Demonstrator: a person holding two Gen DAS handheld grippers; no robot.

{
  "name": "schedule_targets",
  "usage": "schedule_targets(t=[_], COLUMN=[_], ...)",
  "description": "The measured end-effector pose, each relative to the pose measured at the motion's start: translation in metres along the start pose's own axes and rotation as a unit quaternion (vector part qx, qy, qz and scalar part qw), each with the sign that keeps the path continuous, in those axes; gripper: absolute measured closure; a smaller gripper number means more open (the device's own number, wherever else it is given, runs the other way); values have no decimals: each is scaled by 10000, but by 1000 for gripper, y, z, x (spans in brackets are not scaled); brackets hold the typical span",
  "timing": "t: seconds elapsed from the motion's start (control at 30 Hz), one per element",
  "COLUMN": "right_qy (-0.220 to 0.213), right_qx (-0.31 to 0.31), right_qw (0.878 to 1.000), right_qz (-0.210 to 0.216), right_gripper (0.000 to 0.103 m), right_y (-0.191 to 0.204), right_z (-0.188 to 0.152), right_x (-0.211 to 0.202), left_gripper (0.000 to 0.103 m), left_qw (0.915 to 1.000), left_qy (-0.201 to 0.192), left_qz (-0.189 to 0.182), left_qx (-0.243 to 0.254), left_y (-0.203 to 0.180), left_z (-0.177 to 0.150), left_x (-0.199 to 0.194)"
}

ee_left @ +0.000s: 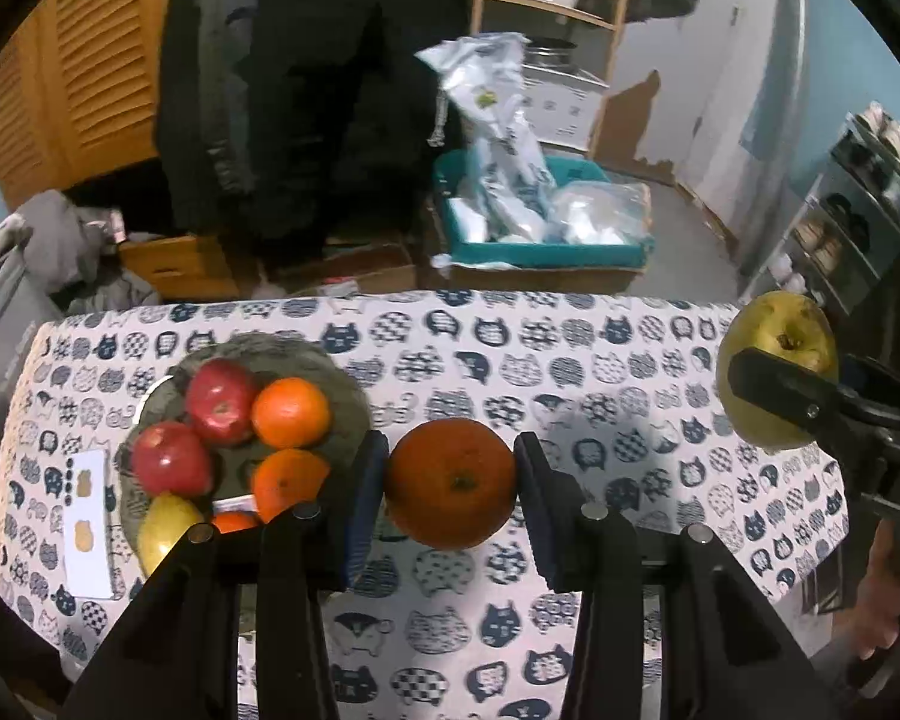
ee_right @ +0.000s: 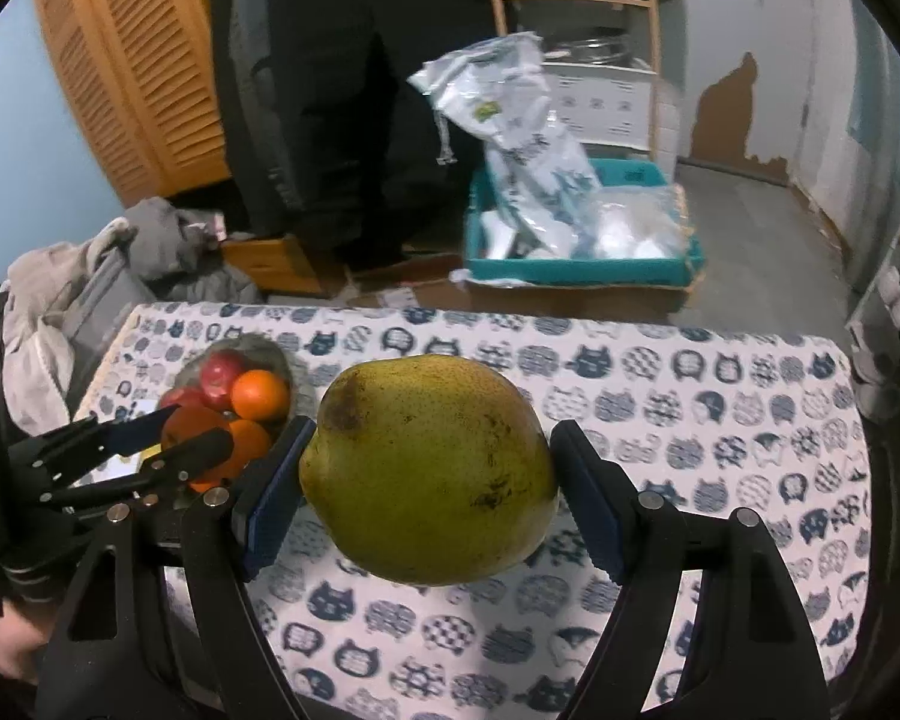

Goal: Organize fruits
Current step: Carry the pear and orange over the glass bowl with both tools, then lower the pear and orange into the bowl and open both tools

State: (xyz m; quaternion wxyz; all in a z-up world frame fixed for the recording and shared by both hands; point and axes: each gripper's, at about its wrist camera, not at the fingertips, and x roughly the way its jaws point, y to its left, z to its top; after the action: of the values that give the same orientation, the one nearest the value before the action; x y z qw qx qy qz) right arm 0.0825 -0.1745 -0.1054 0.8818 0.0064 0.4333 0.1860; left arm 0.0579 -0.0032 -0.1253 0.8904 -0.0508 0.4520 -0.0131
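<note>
My left gripper [ee_left: 450, 483] is shut on an orange [ee_left: 450, 480] and holds it above the cat-print table, just right of a grey bowl [ee_left: 330, 384]. The bowl holds two red apples [ee_left: 219, 399], oranges [ee_left: 291, 411] and a yellow pear [ee_left: 165, 525]. My right gripper [ee_right: 429, 480] is shut on a green pear [ee_right: 429, 471] above the table's middle. In the left wrist view this pear [ee_left: 774, 330] hangs at the far right. In the right wrist view the bowl [ee_right: 270, 354] sits at the left, behind the left gripper and its orange [ee_right: 192, 426].
A white card [ee_left: 87, 528] lies left of the bowl. The table's far edge [ee_left: 450, 300] drops to the floor. Beyond it stand a teal bin with plastic bags [ee_left: 540, 240], cardboard boxes [ee_left: 354, 276], a dark hanging coat [ee_left: 306, 90] and a shelf rack [ee_left: 852, 210] at the right.
</note>
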Motion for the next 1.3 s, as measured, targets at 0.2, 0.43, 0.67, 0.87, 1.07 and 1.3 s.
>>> schedule_targets(t=[0.2,0.43,0.67,0.87,1.07,1.3], right_qy=[54,152,338,509,659,778], right_qx=[-135,-255,-425,-540,-609,-621], right_qw=[9997,9989,9974,9957,9941,9929], right_qz=[181,351,476,558,609,655], right_gripper=[24,24,24,24,24,24], right_y=[28,60,87,106,123,134], right_z=[12,22,23,22,22,22], right_x=[17,43,73,95,114,128], left_gripper=[59,59,59,59,59,59], left_qw=[9995,9982,9966,9947,9925,9916], left_qy=[4,16,153,344,536,698], left_qz=[162,420,602,613,566,466], left_qx=[-267,-429,-548,-757,-942,-986], left_y=[33,67,101,129,145,152], left_z=[2,3,-1,-10,-14,-16], left_x=[2,5,15,31,47,62])
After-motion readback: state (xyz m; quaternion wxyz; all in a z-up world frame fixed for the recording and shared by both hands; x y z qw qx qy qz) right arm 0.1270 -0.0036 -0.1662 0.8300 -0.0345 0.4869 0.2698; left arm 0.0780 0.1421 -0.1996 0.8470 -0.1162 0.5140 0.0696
